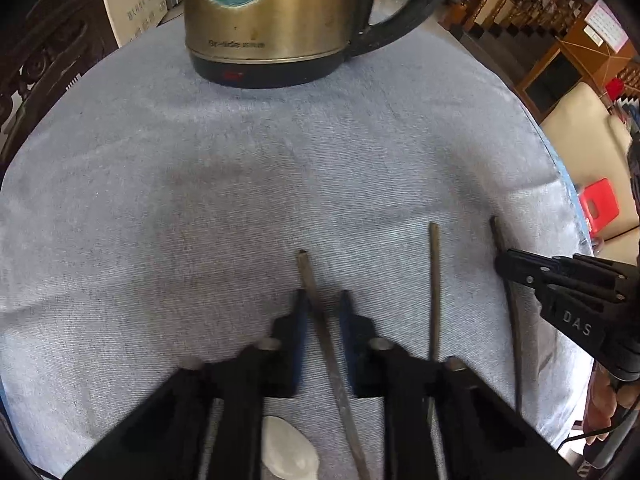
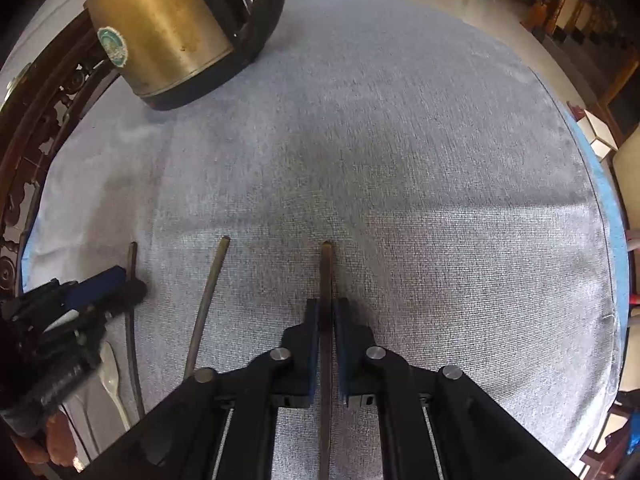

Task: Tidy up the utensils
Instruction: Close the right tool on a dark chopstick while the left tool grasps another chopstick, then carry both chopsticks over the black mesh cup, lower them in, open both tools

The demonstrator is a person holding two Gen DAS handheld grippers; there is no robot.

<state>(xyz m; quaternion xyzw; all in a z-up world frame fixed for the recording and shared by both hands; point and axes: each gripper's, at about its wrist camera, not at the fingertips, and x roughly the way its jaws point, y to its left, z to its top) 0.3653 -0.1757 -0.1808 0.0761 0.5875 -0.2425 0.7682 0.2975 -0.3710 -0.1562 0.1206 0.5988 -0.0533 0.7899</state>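
Your left gripper (image 1: 323, 300) is clamped on a dark chopstick (image 1: 316, 300) lying on the grey tablecloth (image 1: 200, 208), a white spoon (image 1: 290, 458) just beneath it and the brass kettle (image 1: 272, 20) standing beyond. From your right wrist, your right gripper (image 2: 327, 312) is pinched on another chopstick (image 2: 326, 280); a third chopstick (image 2: 208, 300) lies loose between the two you're holding.

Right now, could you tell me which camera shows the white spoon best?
The right wrist view: the white spoon shows its bowl and part of its handle on the cloth, beside the left gripper. The left wrist view catches only the spoon's bowl at the bottom edge, partly hidden behind that gripper's fingers.
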